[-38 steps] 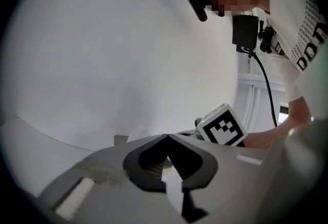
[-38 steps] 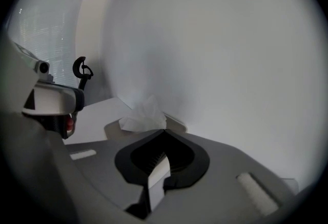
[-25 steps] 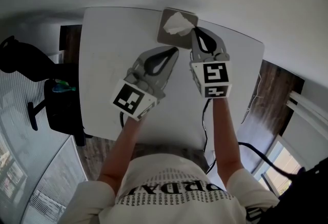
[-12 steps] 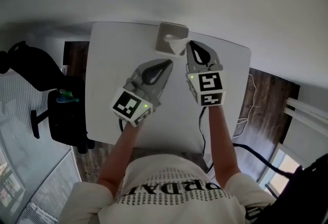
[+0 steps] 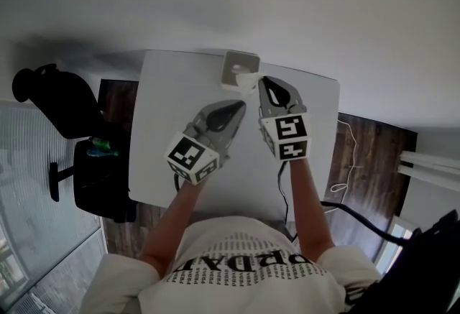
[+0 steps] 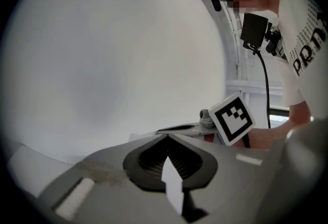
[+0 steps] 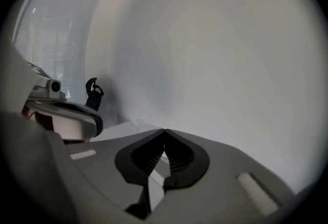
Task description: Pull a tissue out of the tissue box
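Two tools, one per hand, were held above a white tabletop.
Left tool: jaws together, nothing between them, tip close beside the right tool.
Right tool: jaws closed on a white tissue.
One grey tissue box stood at the tabletop's far edge. The tissue overlapped its near corner; whether it remained in the opening could not be told.
One black chair stood left of the tabletop.
One black cable ran at right, over the wooden floor.
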Action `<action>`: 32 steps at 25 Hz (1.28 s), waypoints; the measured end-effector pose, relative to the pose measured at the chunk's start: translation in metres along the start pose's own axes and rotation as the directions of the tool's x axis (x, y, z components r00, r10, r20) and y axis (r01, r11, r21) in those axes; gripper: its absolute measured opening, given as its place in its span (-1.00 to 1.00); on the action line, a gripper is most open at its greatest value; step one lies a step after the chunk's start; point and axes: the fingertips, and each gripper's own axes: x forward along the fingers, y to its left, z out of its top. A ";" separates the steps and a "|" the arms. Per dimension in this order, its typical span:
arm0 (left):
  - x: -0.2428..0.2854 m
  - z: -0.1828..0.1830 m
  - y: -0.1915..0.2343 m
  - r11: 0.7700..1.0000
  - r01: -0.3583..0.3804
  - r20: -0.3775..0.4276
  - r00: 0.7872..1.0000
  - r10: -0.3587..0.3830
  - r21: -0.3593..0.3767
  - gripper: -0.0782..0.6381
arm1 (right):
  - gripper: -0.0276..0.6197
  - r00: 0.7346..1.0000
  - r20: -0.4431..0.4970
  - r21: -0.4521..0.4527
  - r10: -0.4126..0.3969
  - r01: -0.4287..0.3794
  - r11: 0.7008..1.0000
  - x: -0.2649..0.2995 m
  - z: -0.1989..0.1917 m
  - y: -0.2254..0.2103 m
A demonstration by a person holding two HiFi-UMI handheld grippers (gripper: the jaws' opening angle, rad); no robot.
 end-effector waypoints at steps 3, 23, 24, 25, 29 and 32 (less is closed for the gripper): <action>-0.006 0.010 -0.009 1.000 -0.006 0.005 1.000 0.006 0.011 -0.81 | -0.89 0.999 0.034 -0.006 0.001 -0.001 1.000 -0.016 0.015 0.008; -0.061 0.062 -0.065 0.997 -0.038 0.049 0.998 0.034 0.066 -0.81 | -0.89 0.990 0.135 -0.054 0.037 -0.030 0.998 -0.106 0.075 0.046; -0.061 0.065 -0.067 0.997 -0.039 0.053 0.998 0.036 0.073 -0.81 | -0.89 0.989 0.141 -0.055 0.037 -0.030 0.998 -0.110 0.078 0.046; -0.062 0.068 -0.068 0.996 -0.041 0.055 0.998 0.036 0.078 -0.81 | -0.89 0.988 0.147 -0.055 0.038 -0.030 0.998 -0.113 0.080 0.046; -0.064 0.075 -0.071 0.995 -0.050 0.061 0.997 0.045 0.084 -0.81 | -0.89 0.984 0.171 -0.051 0.048 -0.040 0.998 -0.121 0.090 0.048; -0.064 0.078 -0.073 0.995 -0.052 0.067 0.997 0.046 0.087 -0.81 | -0.89 0.981 0.188 -0.051 0.049 -0.040 0.998 -0.125 0.097 0.048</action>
